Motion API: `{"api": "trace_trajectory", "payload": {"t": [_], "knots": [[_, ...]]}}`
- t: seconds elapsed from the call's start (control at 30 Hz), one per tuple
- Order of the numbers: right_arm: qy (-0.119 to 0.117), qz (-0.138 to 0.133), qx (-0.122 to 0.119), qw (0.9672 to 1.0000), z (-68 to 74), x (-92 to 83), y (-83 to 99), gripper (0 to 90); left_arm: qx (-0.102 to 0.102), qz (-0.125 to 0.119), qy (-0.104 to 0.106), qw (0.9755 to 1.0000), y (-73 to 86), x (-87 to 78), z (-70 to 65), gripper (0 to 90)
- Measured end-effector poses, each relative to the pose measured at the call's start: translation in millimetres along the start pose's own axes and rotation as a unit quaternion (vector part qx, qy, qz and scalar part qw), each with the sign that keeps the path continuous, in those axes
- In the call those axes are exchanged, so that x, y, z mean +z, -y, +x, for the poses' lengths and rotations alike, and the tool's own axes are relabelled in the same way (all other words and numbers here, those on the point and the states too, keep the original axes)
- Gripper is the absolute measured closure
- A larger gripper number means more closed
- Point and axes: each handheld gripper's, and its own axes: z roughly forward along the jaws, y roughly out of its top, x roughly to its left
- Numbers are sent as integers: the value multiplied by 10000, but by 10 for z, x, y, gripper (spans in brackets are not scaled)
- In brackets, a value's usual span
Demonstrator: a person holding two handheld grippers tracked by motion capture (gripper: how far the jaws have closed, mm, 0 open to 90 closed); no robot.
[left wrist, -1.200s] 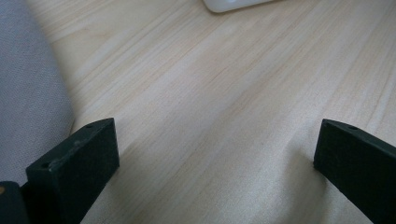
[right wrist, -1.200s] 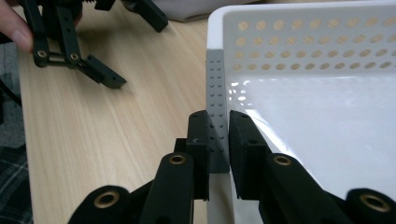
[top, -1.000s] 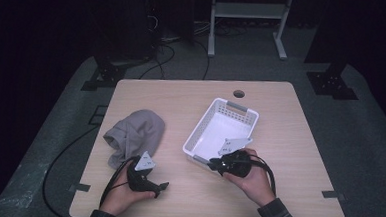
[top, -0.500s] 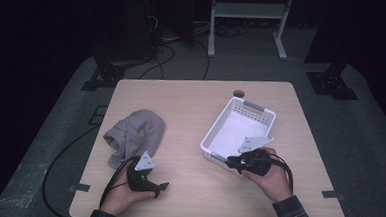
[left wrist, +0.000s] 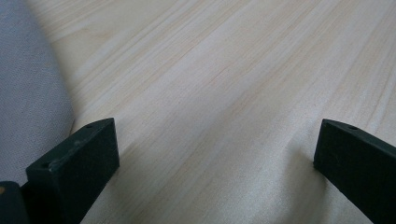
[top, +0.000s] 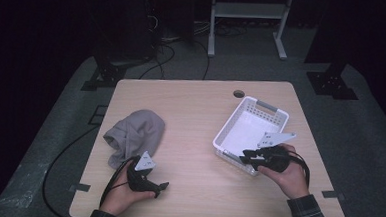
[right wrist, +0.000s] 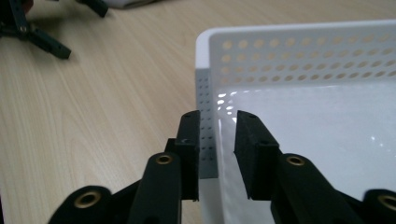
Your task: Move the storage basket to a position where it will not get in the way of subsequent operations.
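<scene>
1. White perforated basket [top: 252, 129] sits on the table's [top: 196, 108] right side; right claw [right wrist: 217, 140] straddles its near wall, jaws just opened, right pad clear.
2. Grey cloth [top: 134, 135] lies left; left claw [top: 163, 186] beside it, jaws apart, holding nothing.

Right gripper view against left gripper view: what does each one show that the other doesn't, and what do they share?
Right gripper view alone: the white perforated basket, its near wall standing between the right gripper's jaws, which have just been opening; a gap shows on the inner side. Left gripper view alone: the grey cloth at the left edge, and the left gripper wide open with nothing between. Shared: the light wooden table.
</scene>
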Motion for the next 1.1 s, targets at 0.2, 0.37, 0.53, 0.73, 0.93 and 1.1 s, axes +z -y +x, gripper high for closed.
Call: {"api": "trace_trajectory", "payload": {"t": [0.2, 0.37, 0.53, 0.73, 0.93, 1.1], "knots": [[612, -227, 272, 9975, -116, -208, -28, 527, -12, -13, 0, 10000, 0, 2, -2, 0], [1287, -383, 625, 9890, -275, -369, 29, 441, 0, -2, 0, 10000, 0, 0, 0, 0], [1778, -358, 1004, 9783, -471, -448, 148, 366, 0, -2, 0, 10000, 0, 1, 1, 0], [1961, -375, 1343, 9706, -592, -419, 250, 304, -1, -2, 1, 10000, 0, 1, 1, 0], [2001, -336, 1634, 9655, -638, -294, 305, 254, 2, -2, 1, 10000, 0, 1, 1, 0], [2010, -201, 1707, 9644, -656, -197, 358, 250, 2, -2, 1, 10000, 0, 1, 1, 0]]}}
